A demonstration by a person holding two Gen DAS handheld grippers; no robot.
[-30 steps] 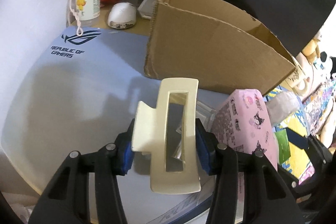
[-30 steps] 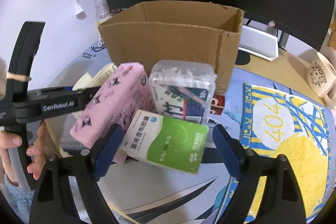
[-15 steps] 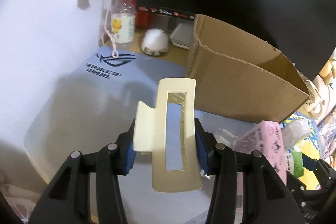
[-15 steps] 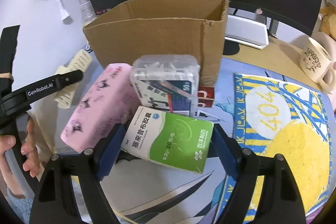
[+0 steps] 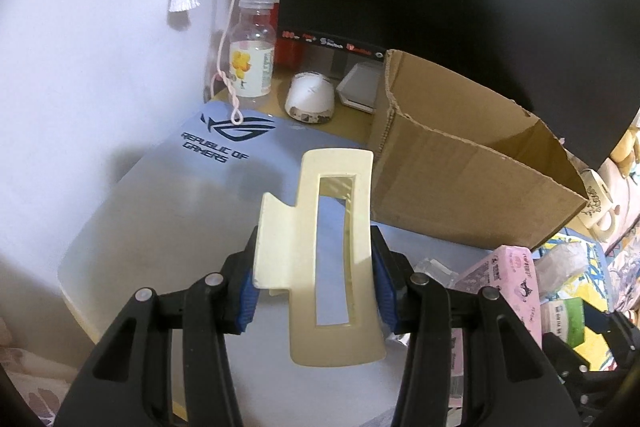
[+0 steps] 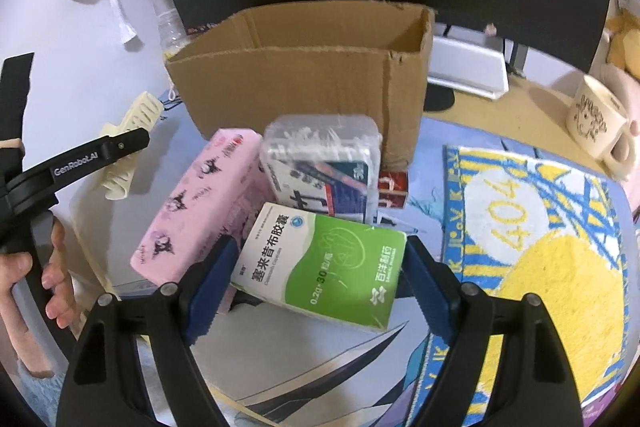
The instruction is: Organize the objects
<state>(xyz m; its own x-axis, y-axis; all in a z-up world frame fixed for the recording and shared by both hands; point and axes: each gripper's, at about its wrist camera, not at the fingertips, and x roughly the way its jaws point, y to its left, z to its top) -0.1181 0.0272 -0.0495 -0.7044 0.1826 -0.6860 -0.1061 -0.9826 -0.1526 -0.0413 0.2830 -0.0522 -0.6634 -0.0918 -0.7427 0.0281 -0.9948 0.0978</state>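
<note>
cluttered counter (image 5: 132, 211) noted. cream hair claw (image 5: 332, 251) is clamped crosswise in the left hand-held gripper (image 5: 316, 287), short of the cardboard box (image 5: 460, 179) ahead-right, presumably its destination. green medicine box (image 6: 320, 263) is pinched by the closing right hand-held gripper (image 6: 320, 279).

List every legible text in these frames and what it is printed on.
"REPUBLIC OF GAMERS": desk mat
"GenRobot.AI": left gripper
"404": towel
"0.2g×30", with Chinese print: green box
Bottle label, monitor stickers, pink pack, clear case, mug: too small or blurred.
</note>
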